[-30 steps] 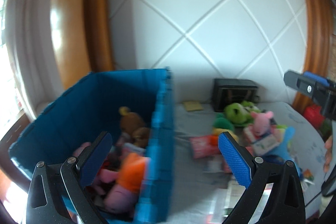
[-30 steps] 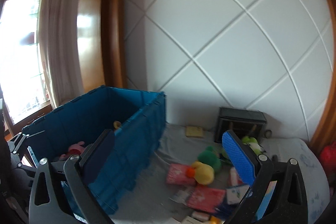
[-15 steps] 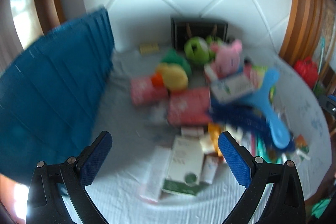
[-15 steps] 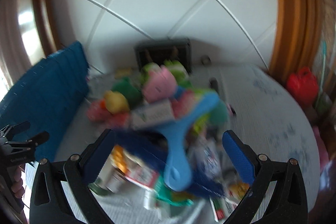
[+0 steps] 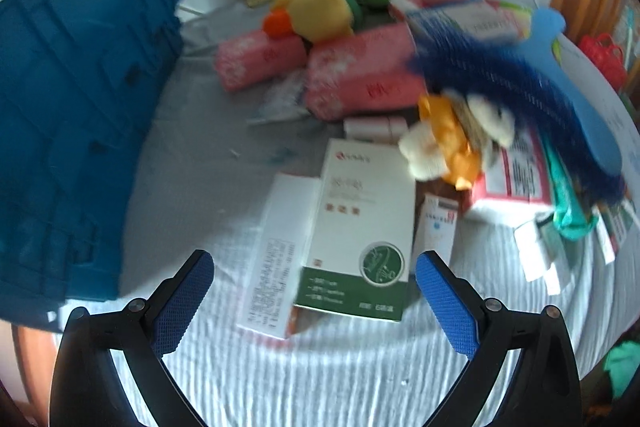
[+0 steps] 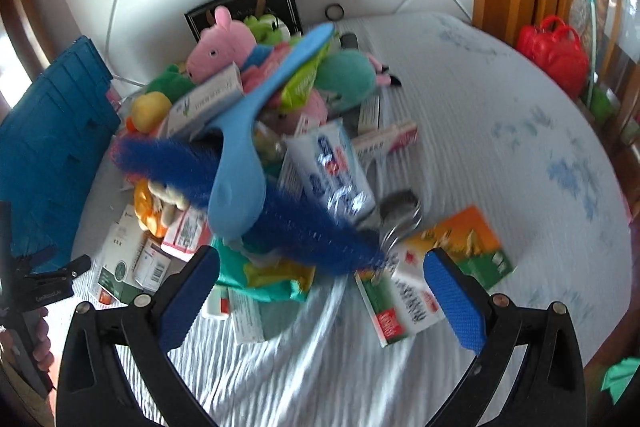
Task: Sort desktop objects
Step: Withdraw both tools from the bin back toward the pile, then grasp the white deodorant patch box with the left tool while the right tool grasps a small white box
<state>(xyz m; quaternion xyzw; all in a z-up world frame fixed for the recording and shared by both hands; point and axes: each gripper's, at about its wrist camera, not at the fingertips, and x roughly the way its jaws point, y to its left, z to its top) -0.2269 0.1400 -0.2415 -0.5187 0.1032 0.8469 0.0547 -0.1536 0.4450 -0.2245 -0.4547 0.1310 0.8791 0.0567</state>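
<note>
While both grippers, left gripper (image 5: 314,273) and right gripper (image 6: 322,269), hang wide apart and empty over the jumbled pile (image 6: 256,131) mid-frame, blue crate (image 5: 76,107) at left, looks like picking time.

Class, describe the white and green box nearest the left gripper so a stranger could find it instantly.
Start at the big blue crate on the left of the white cloth. Just right of it, between the open left gripper's fingertips, lies the white and green box. Unlike the plain white boxes beside it, it has a dark green lower band with a round emblem.
</note>
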